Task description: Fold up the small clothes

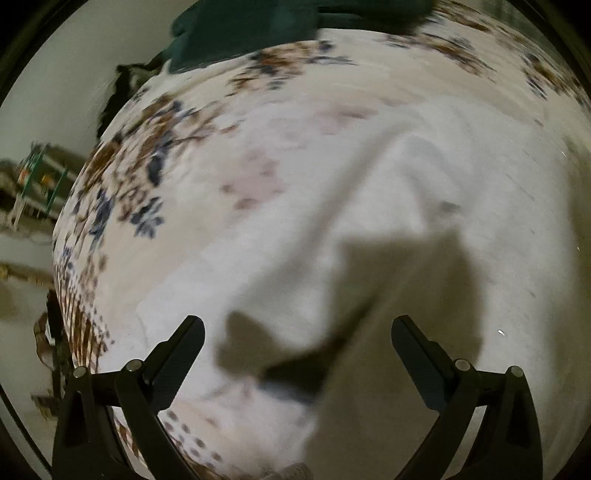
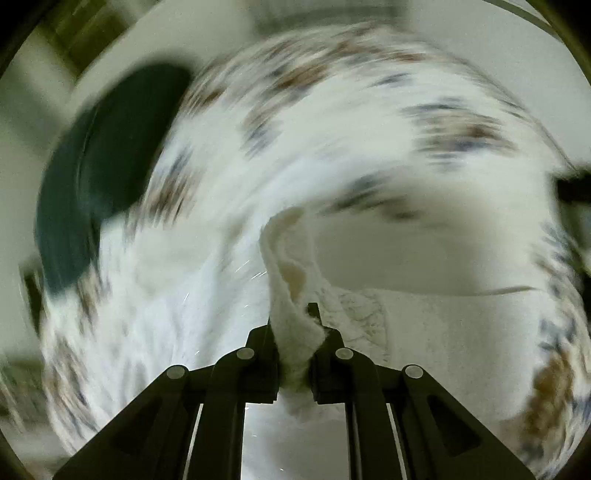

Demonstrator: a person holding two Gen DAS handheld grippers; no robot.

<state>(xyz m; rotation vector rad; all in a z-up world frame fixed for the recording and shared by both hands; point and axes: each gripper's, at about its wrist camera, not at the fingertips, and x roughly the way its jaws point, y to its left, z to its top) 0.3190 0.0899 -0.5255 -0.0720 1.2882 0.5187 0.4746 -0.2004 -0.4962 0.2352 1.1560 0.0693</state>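
Note:
A white garment (image 1: 369,229) lies spread on a flower-patterned bed cover (image 1: 155,170), with a raised fold running across it. My left gripper (image 1: 297,328) is open above the garment and holds nothing; its shadow falls on the cloth. My right gripper (image 2: 295,328) is shut on a thick edge of the white garment (image 2: 291,295), which rises bunched between the fingers. The right wrist view is heavily blurred by motion.
A dark green cloth (image 1: 251,29) lies at the far side of the bed; it also shows in the right wrist view (image 2: 99,166) at the left. The bed's edge curves down the left, with a green rack (image 1: 40,173) and floor beyond.

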